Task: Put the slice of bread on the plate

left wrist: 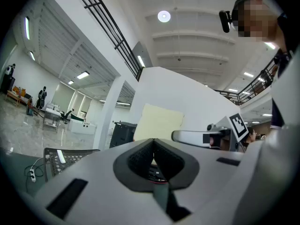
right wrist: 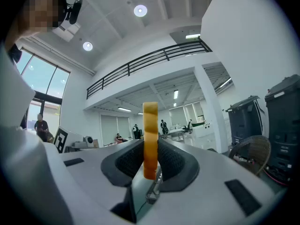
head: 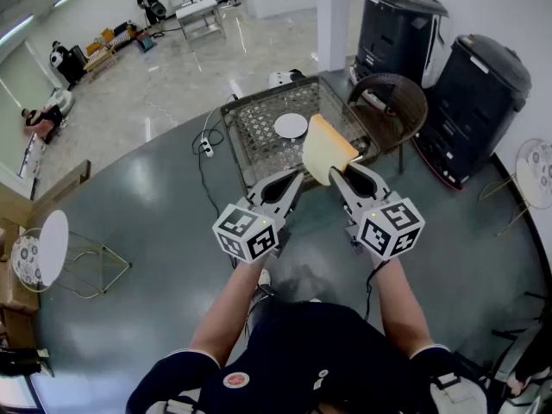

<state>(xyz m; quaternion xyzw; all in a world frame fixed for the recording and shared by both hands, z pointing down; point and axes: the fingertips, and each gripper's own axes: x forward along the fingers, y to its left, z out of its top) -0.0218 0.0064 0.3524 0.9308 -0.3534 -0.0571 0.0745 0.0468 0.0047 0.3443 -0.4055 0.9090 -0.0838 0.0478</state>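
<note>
A pale yellow slice of bread [head: 328,149] stands upright in the air, pinched at its lower edge by my right gripper [head: 336,174], which is shut on it. The right gripper view shows the slice edge-on [right wrist: 150,130] between the pads [right wrist: 165,159]. My left gripper [head: 296,178] hovers just left of it, shut and empty; from its own camera its jaws [left wrist: 153,150] meet, and the bread [left wrist: 158,122] and the right gripper [left wrist: 201,136] show beyond. A small white plate [head: 291,126] lies on a black mesh table [head: 254,149] below and beyond both grippers.
A wicker chair [head: 392,102] stands right of the mesh table, with two black bins [head: 479,102] behind it. A power strip and cable [head: 207,147] lie on the grey floor at the left. A white round side table [head: 50,241] is far left.
</note>
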